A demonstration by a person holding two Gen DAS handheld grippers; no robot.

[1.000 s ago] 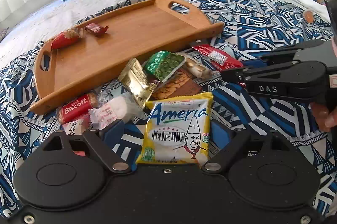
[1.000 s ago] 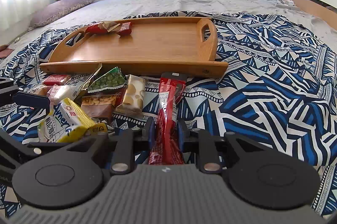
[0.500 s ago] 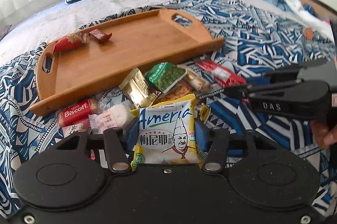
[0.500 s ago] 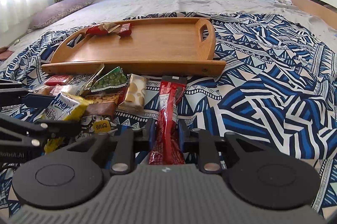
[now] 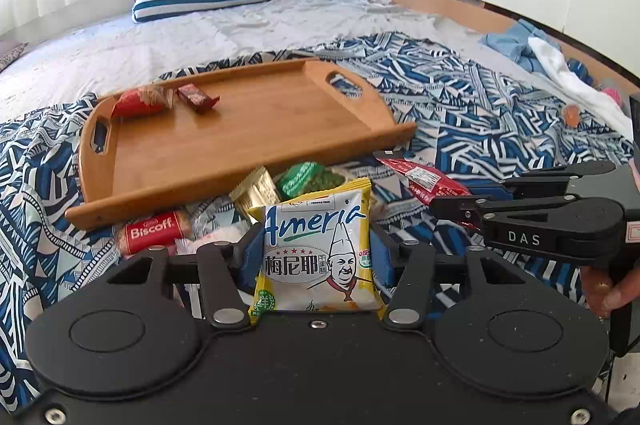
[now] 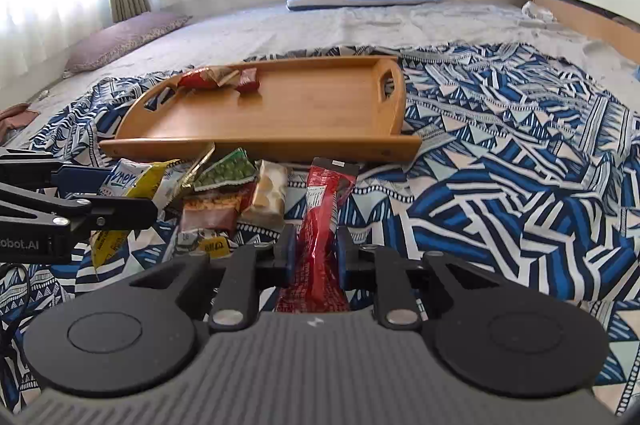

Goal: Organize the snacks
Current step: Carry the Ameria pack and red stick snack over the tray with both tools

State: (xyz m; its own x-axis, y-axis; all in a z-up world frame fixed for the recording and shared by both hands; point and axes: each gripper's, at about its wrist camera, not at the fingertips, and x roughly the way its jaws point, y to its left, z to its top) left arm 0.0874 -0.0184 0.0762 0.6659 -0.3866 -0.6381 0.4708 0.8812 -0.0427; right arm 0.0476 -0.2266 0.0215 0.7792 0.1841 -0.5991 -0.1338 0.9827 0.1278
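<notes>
Currently we see the wooden tray (image 5: 248,141) on the bed holding two red snacks (image 5: 138,101), left gripper (image 5: 314,257) clamping the yellow Ameria pack (image 5: 316,245), right gripper (image 6: 316,253) clamping a red packet (image 6: 322,221).

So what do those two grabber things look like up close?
The left gripper is black, with two round discs on a flat body, silver screws and blue finger pads. The right gripper looks the same but with a grey ribbed body. Seen side-on, the right one carries white letters "DAS"; the left one's side shows white lettering ending in ".AI". A thin black cable hangs beside the left gripper.
</notes>
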